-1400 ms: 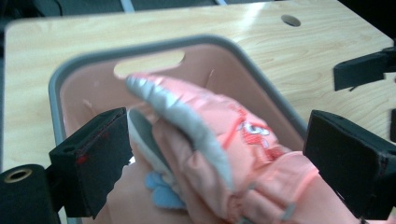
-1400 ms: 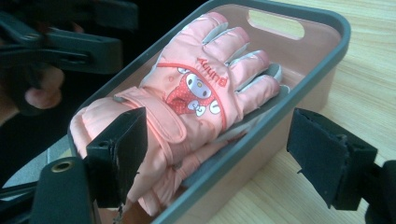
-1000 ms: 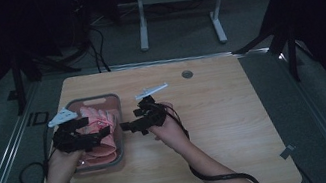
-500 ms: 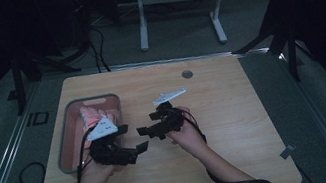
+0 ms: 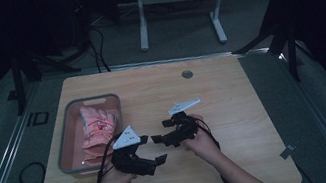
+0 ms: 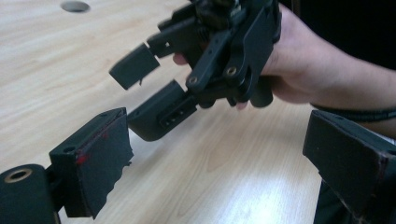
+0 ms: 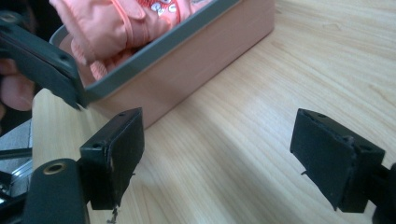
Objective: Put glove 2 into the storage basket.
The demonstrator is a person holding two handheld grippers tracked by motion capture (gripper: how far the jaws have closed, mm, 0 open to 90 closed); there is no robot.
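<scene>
The left tool (image 5: 153, 149) and the right tool (image 5: 159, 138) are both spread wide and hold nothing, above the smooth, pale wooden surface (image 5: 235, 109). The soft pink folded cloth (image 5: 97, 131) lies in the pink plastic box with a grey rim (image 5: 66, 144), just beside the left tool. A small round hole (image 5: 187, 74) sits far back.

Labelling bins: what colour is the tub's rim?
Grey, over pink walls; the tub shows best in the right gripper view.
</scene>
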